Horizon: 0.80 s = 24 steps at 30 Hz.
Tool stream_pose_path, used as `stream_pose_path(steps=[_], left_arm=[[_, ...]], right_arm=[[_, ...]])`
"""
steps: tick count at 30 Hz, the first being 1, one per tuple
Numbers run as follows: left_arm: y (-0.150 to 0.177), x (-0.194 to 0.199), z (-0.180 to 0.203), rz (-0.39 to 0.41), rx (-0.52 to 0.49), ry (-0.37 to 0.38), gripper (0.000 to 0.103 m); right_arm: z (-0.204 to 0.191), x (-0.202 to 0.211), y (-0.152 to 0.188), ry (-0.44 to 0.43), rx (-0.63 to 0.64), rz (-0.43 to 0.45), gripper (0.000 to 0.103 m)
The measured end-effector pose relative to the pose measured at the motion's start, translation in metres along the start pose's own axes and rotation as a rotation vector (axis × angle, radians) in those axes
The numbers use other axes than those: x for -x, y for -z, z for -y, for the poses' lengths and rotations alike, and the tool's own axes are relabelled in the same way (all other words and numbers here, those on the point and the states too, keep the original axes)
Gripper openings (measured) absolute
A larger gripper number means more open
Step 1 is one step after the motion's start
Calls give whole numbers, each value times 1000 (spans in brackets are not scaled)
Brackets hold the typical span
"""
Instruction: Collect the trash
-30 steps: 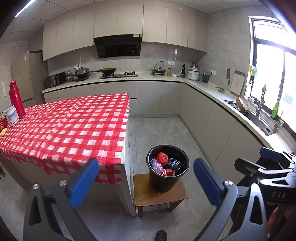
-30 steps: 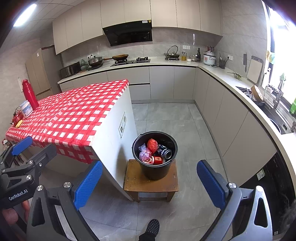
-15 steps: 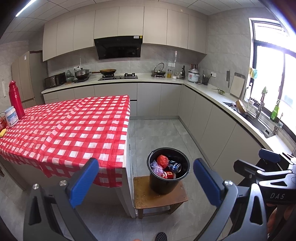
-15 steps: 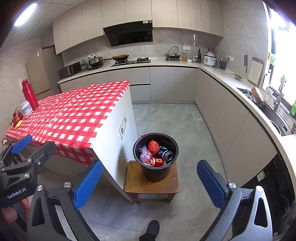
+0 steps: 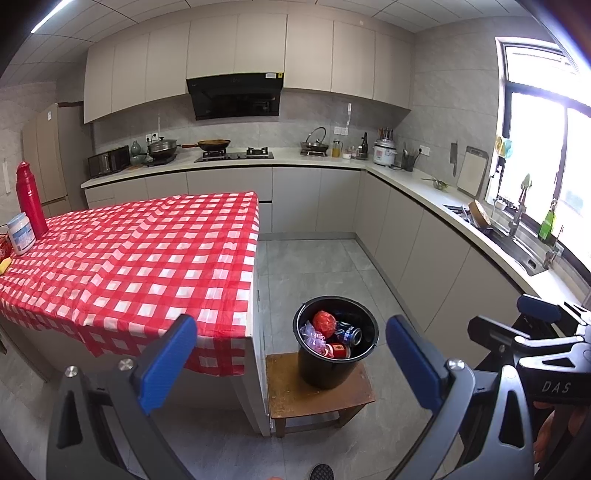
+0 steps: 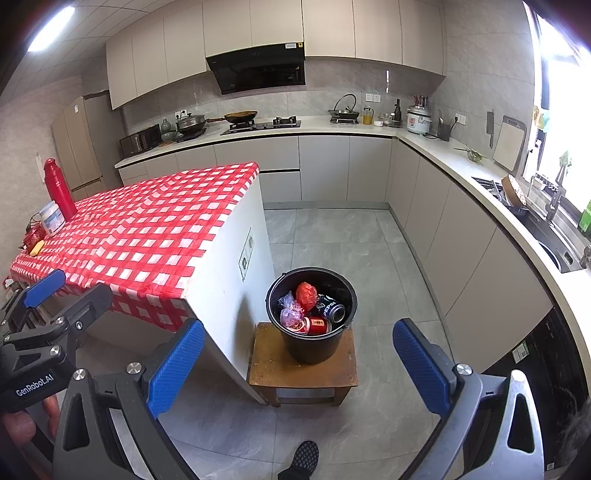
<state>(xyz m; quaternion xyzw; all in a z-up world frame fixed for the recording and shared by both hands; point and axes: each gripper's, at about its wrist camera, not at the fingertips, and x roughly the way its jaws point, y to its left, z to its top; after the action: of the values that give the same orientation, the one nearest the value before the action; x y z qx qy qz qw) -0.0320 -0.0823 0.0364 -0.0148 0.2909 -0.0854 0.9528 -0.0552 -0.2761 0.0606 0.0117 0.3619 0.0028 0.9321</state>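
I've got both grippers, left & right, jaws wide open & empty, above the black bucket w/ trash inside, so collecting looks done.

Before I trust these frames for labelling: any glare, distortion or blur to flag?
Left wrist view: window blown out, counter lines bowed by the fisheye, black bucket sharp. Right wrist view: window overexposed, ceiling light flares, dark corner vignetting, Pepsi can lettering readable.
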Motion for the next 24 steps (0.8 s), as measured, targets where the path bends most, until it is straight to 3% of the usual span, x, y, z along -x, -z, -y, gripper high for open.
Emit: stream_pose_path(steps=[24], left_arm=[[-2,1,-1,6,-2,0,103]], right_arm=[[0,-1,-1,-7,-1,7,103]])
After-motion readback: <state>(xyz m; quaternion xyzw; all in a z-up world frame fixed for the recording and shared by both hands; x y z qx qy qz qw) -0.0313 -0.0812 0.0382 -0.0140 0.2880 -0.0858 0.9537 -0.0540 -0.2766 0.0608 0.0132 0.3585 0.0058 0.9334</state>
